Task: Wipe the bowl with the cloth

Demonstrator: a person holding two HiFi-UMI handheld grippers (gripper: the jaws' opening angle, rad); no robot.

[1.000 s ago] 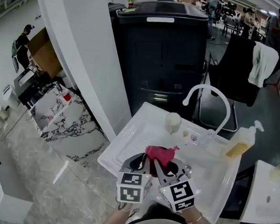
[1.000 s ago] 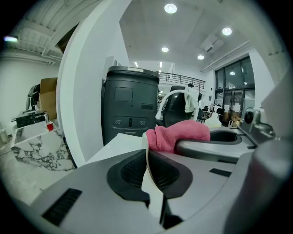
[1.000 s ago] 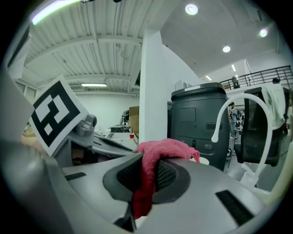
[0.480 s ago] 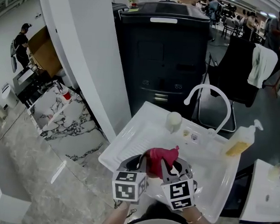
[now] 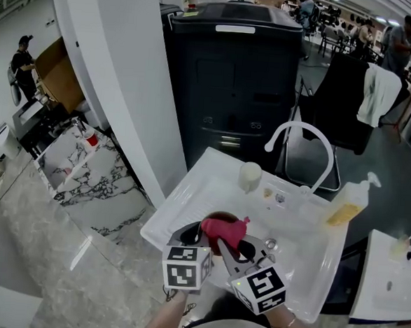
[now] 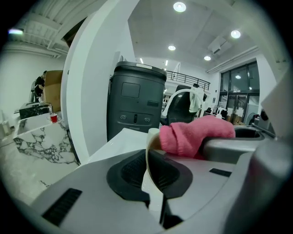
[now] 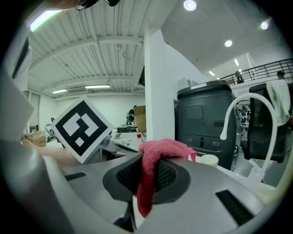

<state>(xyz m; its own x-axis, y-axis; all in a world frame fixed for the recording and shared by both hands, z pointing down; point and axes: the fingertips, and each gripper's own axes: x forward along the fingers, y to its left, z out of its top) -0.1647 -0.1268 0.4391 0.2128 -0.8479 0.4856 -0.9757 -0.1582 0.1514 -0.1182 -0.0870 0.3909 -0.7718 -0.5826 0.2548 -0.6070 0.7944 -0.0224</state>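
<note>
While my left gripper [image 6: 154, 192] pinches the rim of the stiff, probably slick bowl [image 6: 147, 153], my right gripper [image 7: 142, 192] clamps the soft cloth [image 7: 160, 151].

Two grippers [image 5: 197, 238] [image 5: 224, 247], one bowl [image 6: 147, 155], one cloth [image 5: 223, 229], one faucet [image 5: 303, 126], one soap bottle [image 5: 348, 205].

The pink cloth [image 5: 223, 230] is soft, nubby terry, the bowl [image 6: 147, 148] rim smooth and glossy, the pads [image 7: 123, 176] ribbed matt black rubber in grey plastic, the sink [image 5: 190, 185] glossy white, the far bin [image 5: 232, 77] dull dark plastic, the left counter [image 5: 92, 173] polished veined marble.
</note>
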